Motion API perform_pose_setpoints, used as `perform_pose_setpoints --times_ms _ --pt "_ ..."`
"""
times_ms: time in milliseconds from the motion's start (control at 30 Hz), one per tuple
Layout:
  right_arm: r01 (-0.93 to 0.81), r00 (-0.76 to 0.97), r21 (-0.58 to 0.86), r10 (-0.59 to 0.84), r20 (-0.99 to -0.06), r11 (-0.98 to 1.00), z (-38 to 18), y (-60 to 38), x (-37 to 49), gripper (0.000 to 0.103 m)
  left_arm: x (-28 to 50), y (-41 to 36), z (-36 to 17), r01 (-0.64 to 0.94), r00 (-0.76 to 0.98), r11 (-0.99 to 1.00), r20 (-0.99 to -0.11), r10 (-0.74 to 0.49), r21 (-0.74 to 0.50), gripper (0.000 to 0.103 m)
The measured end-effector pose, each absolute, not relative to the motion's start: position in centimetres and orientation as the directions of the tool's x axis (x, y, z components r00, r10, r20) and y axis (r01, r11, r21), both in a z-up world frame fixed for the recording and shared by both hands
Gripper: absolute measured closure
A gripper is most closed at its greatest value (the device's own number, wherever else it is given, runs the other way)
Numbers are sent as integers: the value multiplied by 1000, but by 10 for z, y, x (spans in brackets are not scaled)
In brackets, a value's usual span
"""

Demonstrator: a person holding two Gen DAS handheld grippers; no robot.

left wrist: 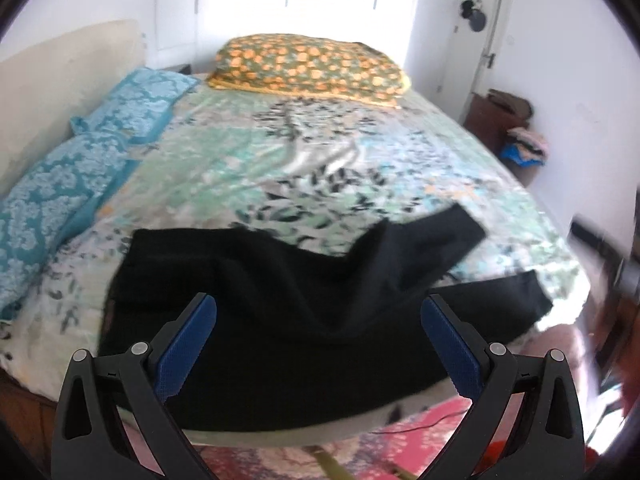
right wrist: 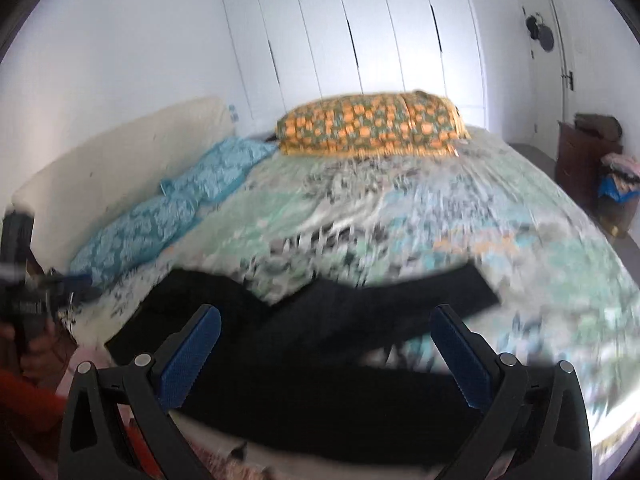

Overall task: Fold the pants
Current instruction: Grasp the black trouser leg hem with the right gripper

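Note:
Black pants (left wrist: 288,312) lie spread and rumpled across the near edge of the bed, one leg (left wrist: 444,236) angled up to the right and the other (left wrist: 512,300) running along the edge. My left gripper (left wrist: 319,312) hovers above the pants, open, blue pads wide apart with nothing between them. In the right wrist view the same pants (right wrist: 328,384) lie under my right gripper (right wrist: 326,324), which is open and empty too. The right wrist view is motion-blurred.
The bed carries a floral sheet (left wrist: 320,160), two teal pillows (left wrist: 60,192) at the left and an orange patterned pillow (left wrist: 312,68) at the far side. A dark dresser (right wrist: 584,160) with clothes stands at the right wall. A red patterned rug (left wrist: 400,440) lies below the bed edge.

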State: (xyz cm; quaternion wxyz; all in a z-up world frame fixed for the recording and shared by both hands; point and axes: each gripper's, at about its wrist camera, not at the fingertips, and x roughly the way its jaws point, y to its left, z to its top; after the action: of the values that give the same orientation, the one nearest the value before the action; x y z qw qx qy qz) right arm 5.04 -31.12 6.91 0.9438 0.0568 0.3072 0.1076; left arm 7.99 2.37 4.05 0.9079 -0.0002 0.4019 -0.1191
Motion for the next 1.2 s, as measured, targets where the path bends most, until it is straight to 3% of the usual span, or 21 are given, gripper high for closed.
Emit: perform_pose_setpoints --times_ms 133,300,467,533,600,633,867,933,1067,1200 --pt "-137 728 188 228 -646 972 71 -364 150 0 91 44 21 140 625 988 -769 -136 -61 1" --pt "7 391 234 213 -895 972 -26 -440 298 0 98 66 -8 43 551 991 -824 -130 -128 1" --pt "128 279 315 271 -921 940 -90 -483 362 4 99 67 -24 16 516 998 -854 -61 -62 1" --pt "124 224 284 252 -941 951 -109 -482 375 10 104 67 -33 1 488 999 -872 -29 -33 1" --pt "90 146 243 228 -963 966 -131 -477 389 26 108 67 -40 -10 461 999 -887 -22 -30 1" --pt "74 118 224 215 -969 972 -139 -477 394 28 110 67 -43 -15 449 999 -893 -22 -32 1" --pt "50 102 194 188 -977 980 -170 -486 409 30 125 57 -57 -12 406 1000 -914 -16 -23 1" --pt "21 67 212 210 -975 977 -178 -482 408 38 126 53 -61 -4 391 1000 -920 -17 -20 1" --pt "-66 111 158 165 -980 985 -157 -478 407 91 130 46 -69 15 373 1000 -928 -6 0 1" --pt "-78 270 160 175 -947 984 -92 -497 402 91 143 41 -70 12 372 1000 -928 -11 -6 1"
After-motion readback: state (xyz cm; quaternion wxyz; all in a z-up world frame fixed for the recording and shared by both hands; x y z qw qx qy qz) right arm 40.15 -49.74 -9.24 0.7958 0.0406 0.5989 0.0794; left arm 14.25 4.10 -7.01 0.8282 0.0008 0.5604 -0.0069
